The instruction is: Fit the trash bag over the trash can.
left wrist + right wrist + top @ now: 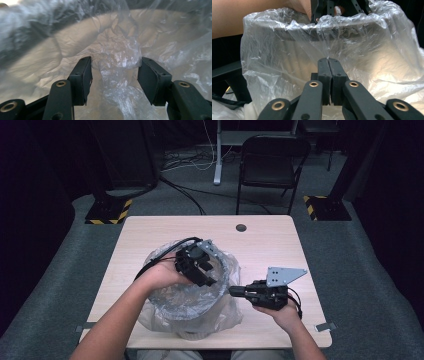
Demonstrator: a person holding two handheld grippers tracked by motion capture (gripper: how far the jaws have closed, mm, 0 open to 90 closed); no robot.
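A round grey bin [167, 301] lined with a clear plastic bag [227, 316] stands at the table's near middle. My left gripper [209, 281] reaches down into the bin's mouth. Its jaws stand open in the left gripper view [114, 72], with a crumpled ridge of the bag [117, 53] rising between them. My right gripper [233, 291] lies level at the bin's right side, jaws shut. In the right gripper view its tips [328, 60] sit against the bag [372, 52] draped over the bin's rim [299, 31]. Whether film is pinched between them is unclear.
The light wooden table [270, 237] has a dark cable hole [241, 227] near its far edge. A black chair [270, 165] stands beyond the table. Two post bases with yellow-black stripes [107, 210] flank the far corners on the grey floor.
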